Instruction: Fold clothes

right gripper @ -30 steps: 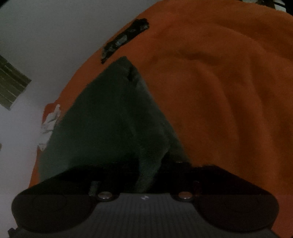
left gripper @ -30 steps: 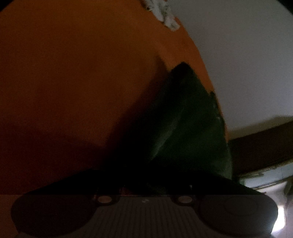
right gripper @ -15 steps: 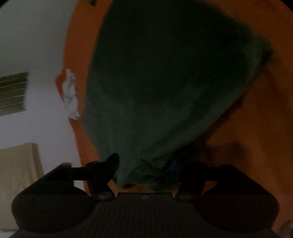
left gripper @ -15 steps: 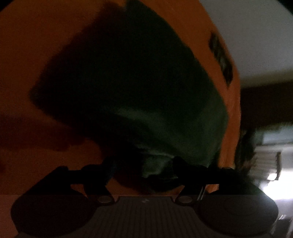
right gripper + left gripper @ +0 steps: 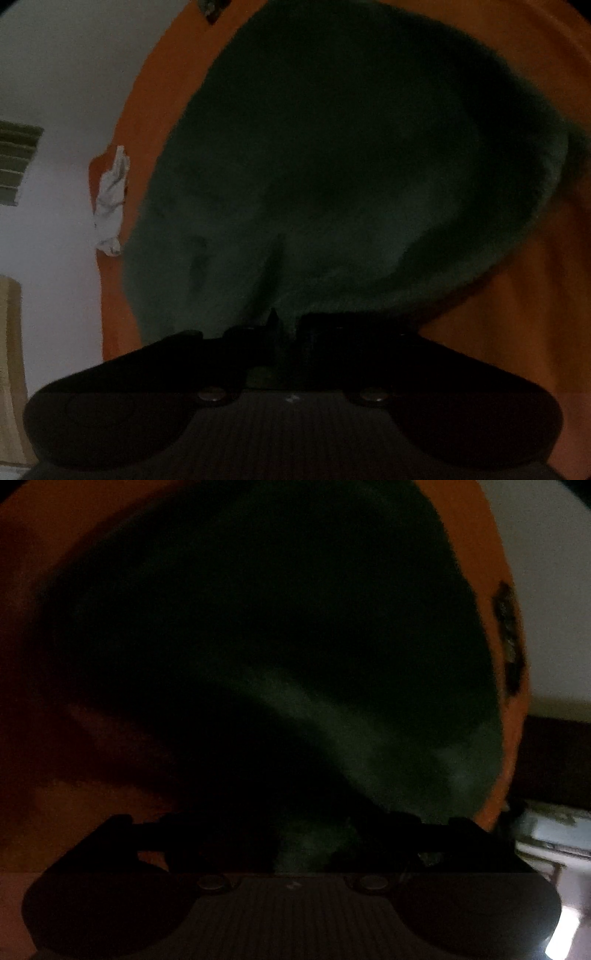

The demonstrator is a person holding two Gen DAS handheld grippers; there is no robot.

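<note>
A dark green garment (image 5: 295, 627) lies spread on an orange bedspread (image 5: 55, 535) and fills most of both views. My left gripper (image 5: 314, 834) is at its near edge, jaws wide and still opening. A bunched fold of the cloth sits between the fingers and the pads are not pressing on it. In the right wrist view the same garment (image 5: 351, 147) lies on the bedspread (image 5: 517, 332). My right gripper (image 5: 291, 328) is closing, its fingers almost together and pinching the near edge. The picture is dim, so the contact is hard to see.
A crumpled white cloth (image 5: 110, 206) lies at the bedspread's left edge. A dark patterned strip (image 5: 509, 638) lies near its right edge. Pale floor (image 5: 546, 590) shows beyond the bed, with a slatted panel (image 5: 14, 162) and light wooden furniture (image 5: 9, 369) at far left.
Both views have swung over the garment, which went from a raised peak to lying spread out. The left fingers spread apart off the cloth. The right fingers opened, then came together on the near edge.
</note>
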